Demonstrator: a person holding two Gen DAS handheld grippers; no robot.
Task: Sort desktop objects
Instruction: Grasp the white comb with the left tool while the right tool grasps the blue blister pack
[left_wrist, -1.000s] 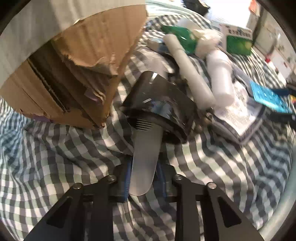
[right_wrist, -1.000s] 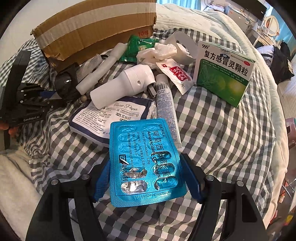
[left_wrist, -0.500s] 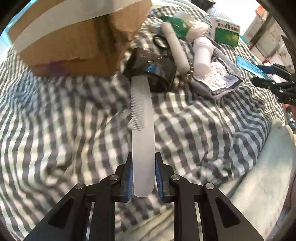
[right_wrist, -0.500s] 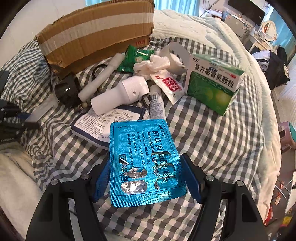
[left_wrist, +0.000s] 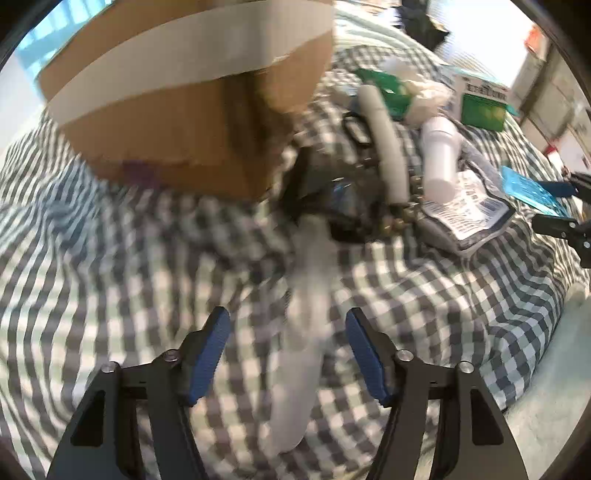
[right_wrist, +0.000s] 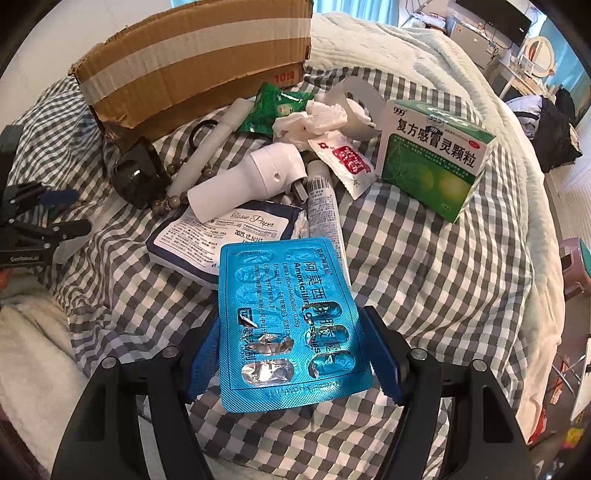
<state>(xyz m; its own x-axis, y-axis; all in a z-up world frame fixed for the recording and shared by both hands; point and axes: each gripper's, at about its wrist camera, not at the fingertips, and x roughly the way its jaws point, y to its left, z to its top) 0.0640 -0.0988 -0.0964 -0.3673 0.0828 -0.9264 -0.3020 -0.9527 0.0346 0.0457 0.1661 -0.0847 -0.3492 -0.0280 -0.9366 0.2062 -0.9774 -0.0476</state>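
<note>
Lying blurred between the blue pads of the left tongs (left_wrist: 288, 354), the pale comb (left_wrist: 303, 332) touches neither pad; these jaws are opening and the comb is released. Its far end runs toward a black shiny object (left_wrist: 325, 199), and the motion blur hides its teeth. It rests on the checked cloth (left_wrist: 110, 258) of the bed.

The right tongs (right_wrist: 295, 354) are grasping a blue blister pack (right_wrist: 288, 321) by its two long edges, and the pack covers most of both pads. Some pockets in the foil are already broken.

Beyond the pack, in the right wrist view, a tissue packet (right_wrist: 221, 236) lies flat, with a white bottle (right_wrist: 251, 177) on its side just behind it. A thin tube (right_wrist: 325, 206) is partly hidden under the pack. A string of beads (right_wrist: 177, 192) curves beside a long white stick (right_wrist: 210, 144). Farther away are a crumpled tissue (right_wrist: 314, 118), a green sachet (right_wrist: 273, 107), a red and white sachet (right_wrist: 347, 158) and a green medicine box (right_wrist: 436, 158) at the right.

A torn cardboard box (right_wrist: 199, 62) stands at the far left; its top is cut off in both views.
</note>
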